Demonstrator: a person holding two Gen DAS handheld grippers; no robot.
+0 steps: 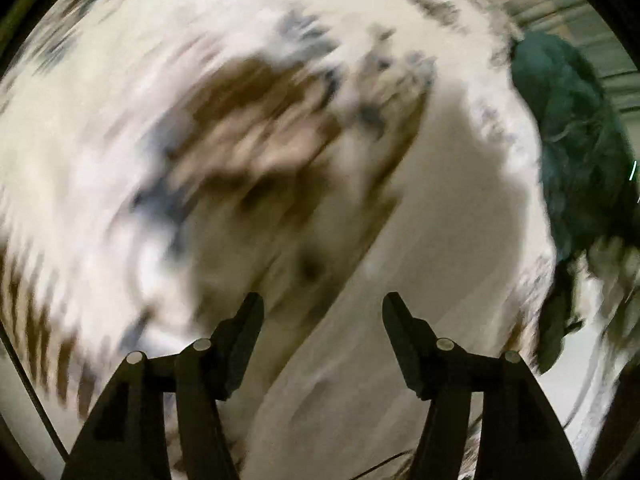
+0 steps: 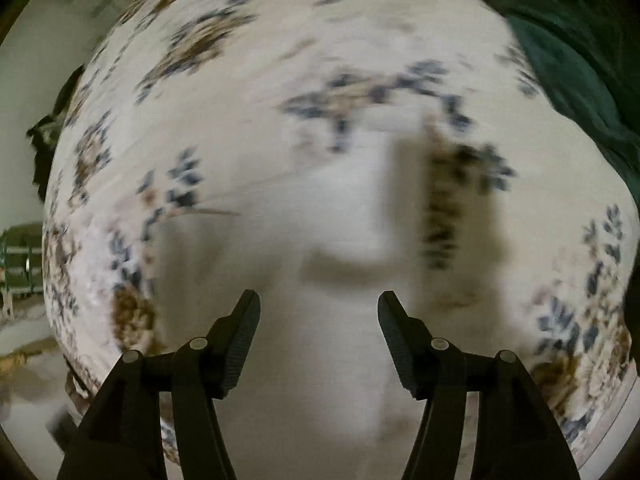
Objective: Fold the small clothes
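A small white garment (image 1: 440,208) lies on a floral-patterned cloth surface (image 1: 100,140), blurred by motion. My left gripper (image 1: 322,308) is open and empty just above the garment's left side. In the right wrist view the white garment (image 2: 320,320) fills the lower middle, with a raised fold (image 2: 360,208) ahead. My right gripper (image 2: 318,306) is open and empty over it. A dark green garment (image 1: 580,140) lies at the right edge; it also shows at the top right of the right wrist view (image 2: 560,40).
The floral cloth (image 2: 200,100) covers a rounded surface with edges falling away at left. A dark object (image 2: 48,148) sits past its left edge, with a green rack (image 2: 18,260) on the floor beyond.
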